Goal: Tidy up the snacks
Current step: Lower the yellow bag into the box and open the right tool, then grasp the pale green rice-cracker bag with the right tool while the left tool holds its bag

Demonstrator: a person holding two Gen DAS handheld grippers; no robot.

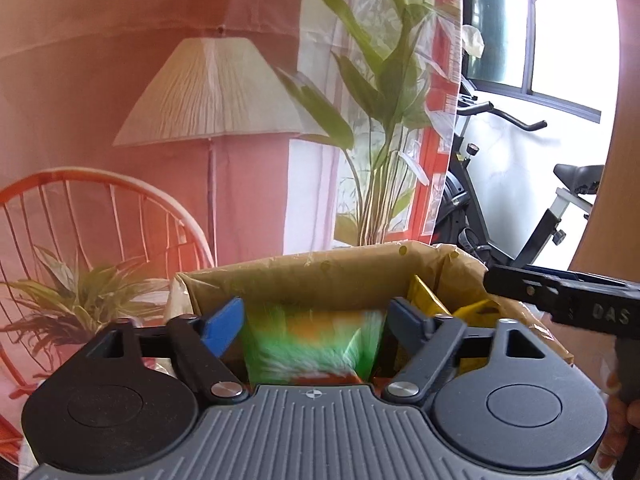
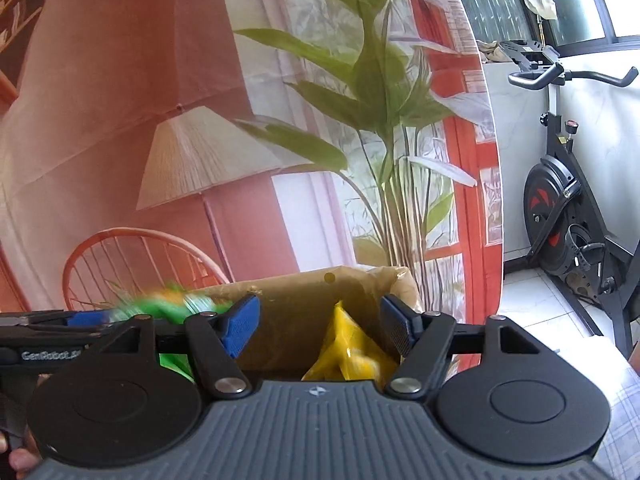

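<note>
An open cardboard box (image 1: 320, 276) stands right in front of both grippers. My left gripper (image 1: 314, 320) is open over it, and a green and orange snack bag (image 1: 316, 348), blurred, sits between its blue pads without being pressed. In the right wrist view, my right gripper (image 2: 318, 328) is open above the same box (image 2: 296, 308), with a yellow snack bag (image 2: 352, 348) standing inside the box between its fingers, close to the right pad. The green bag (image 2: 172, 304) and the left gripper (image 2: 80, 320) show at the left there. The right gripper (image 1: 560, 300) enters the left wrist view from the right.
Behind the box hangs a printed backdrop (image 1: 160, 60) with a lamp, an orange chair and plants. An exercise bike (image 2: 568, 200) stands on the tiled floor at the right. A checked cloth (image 2: 624, 420) covers the surface at the lower right.
</note>
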